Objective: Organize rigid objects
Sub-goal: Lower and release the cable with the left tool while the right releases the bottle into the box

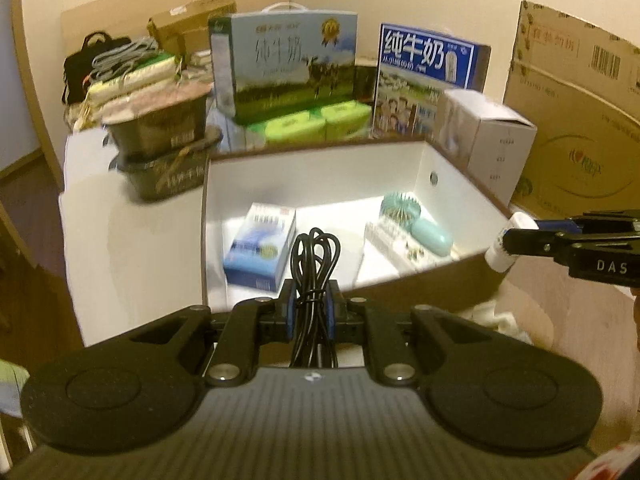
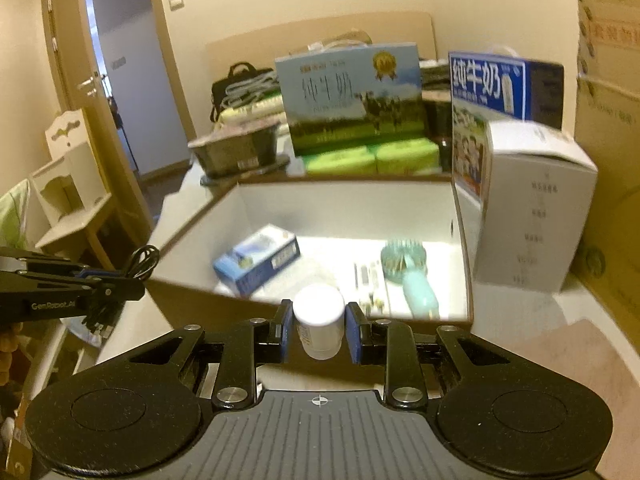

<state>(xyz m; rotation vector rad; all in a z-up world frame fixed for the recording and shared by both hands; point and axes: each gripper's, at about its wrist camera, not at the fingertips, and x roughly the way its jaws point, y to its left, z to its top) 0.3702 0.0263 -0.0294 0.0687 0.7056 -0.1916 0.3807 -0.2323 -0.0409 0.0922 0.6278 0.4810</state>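
My left gripper [image 1: 311,308] is clamped on a bundle of black cable [image 1: 316,264]; the coil stands up between the blue pads and its loops rise above the fingertips. The bundle hangs just above the near wall of the open white-lined box [image 1: 440,160], at that wall's middle.

My right gripper [image 2: 318,330] is clamped on a small white bottle [image 2: 319,320], held upright between the pads, cap end toward the camera. It sits just short of the box's near wall; from the left wrist view, the bottle is at the box's near right corner, outside the rim.

Inside the box: a blue and white carton [image 1: 260,246] lies at left, a teal handheld fan [image 1: 416,222] at right, and a clear flat case [image 1: 394,246] touching the fan's left side. Milk cartons [image 1: 286,64] stand behind the box.
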